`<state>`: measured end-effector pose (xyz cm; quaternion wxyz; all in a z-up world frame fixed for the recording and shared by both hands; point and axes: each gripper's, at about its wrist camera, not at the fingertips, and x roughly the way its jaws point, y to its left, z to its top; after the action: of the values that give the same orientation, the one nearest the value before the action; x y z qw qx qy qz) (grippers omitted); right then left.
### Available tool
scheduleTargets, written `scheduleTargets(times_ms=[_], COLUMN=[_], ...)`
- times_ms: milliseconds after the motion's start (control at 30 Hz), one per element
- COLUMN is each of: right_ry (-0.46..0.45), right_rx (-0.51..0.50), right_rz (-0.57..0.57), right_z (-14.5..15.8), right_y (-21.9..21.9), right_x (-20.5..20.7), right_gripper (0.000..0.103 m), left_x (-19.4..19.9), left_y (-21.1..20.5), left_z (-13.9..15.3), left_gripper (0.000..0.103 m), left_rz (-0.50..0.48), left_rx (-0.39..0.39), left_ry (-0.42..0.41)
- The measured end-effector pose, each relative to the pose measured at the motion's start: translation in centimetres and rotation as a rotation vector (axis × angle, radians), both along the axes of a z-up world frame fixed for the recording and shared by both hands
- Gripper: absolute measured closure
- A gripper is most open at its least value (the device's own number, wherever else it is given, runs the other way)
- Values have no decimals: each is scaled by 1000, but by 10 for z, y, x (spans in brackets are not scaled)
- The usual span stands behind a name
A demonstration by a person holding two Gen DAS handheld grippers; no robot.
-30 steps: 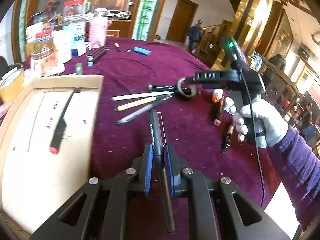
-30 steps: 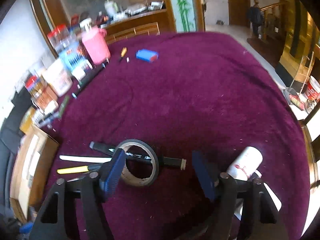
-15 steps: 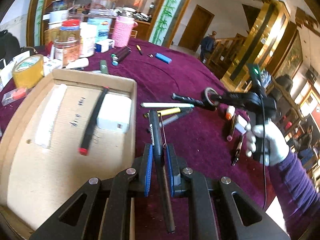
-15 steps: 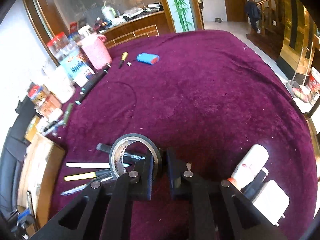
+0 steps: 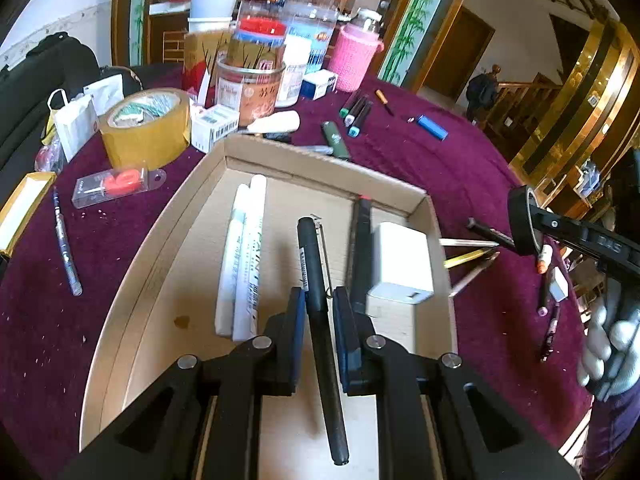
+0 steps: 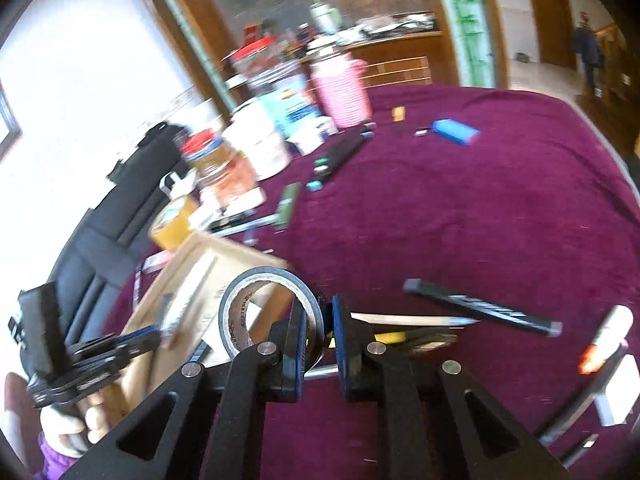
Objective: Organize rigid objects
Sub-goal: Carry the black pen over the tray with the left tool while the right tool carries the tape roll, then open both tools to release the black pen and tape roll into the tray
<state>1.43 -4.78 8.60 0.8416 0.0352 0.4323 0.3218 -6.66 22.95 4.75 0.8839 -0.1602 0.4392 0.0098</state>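
**Two items carried to the box**

Cardboard box point(image 5: 280, 184) on the worktop point(image 5: 460, 168): delivery step in hand. Left tongs point(image 5: 316, 316), clamped on a black pen point(image 5: 316, 280), hang over the box floor; release comes next. Right tongs point(image 6: 318, 344), gripping a black tape roll point(image 6: 260, 308), are beside the box, apparently needing to go over its wall.

Bright daylight, blown-out wall in right wrist view w/ motion blur; fisheye warp, dark corners.

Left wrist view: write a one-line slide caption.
Left hand-held gripper holds a black pen over the cardboard box of sorted items.
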Motion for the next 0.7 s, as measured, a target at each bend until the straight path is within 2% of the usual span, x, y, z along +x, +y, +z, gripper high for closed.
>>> scheduleTargets(times_ms=[233,333,400,500,567,600,700], right_ry=[39,57,64,66,63,64,68], right_rx=[-24,-39,-57,-86,-108,-121,-155], right_rz=[92,118,133,148,155,161,174], right_z=[-15,-22,-27,-31,-35,-38,-44], right_y=[67,91,108,126,137,143,155], right_x=[-2,2,5,10,14,16,19], right_gripper=[89,89,89,89,89,89,89], left_x=[30,39,42,46,46,45,39], left_y=[1,6,9,11,17,19,24], left_z=[-15,-20,-18,-17,-20,-21,-19], left_gripper=[90,90,90,90,89,85,63], left_rz=[-34,-42,-36,-3,0,-3,-3], left_rx=[60,27,34,104,58,39,-17], left_ry=[58,87,89,88,99,100,85])
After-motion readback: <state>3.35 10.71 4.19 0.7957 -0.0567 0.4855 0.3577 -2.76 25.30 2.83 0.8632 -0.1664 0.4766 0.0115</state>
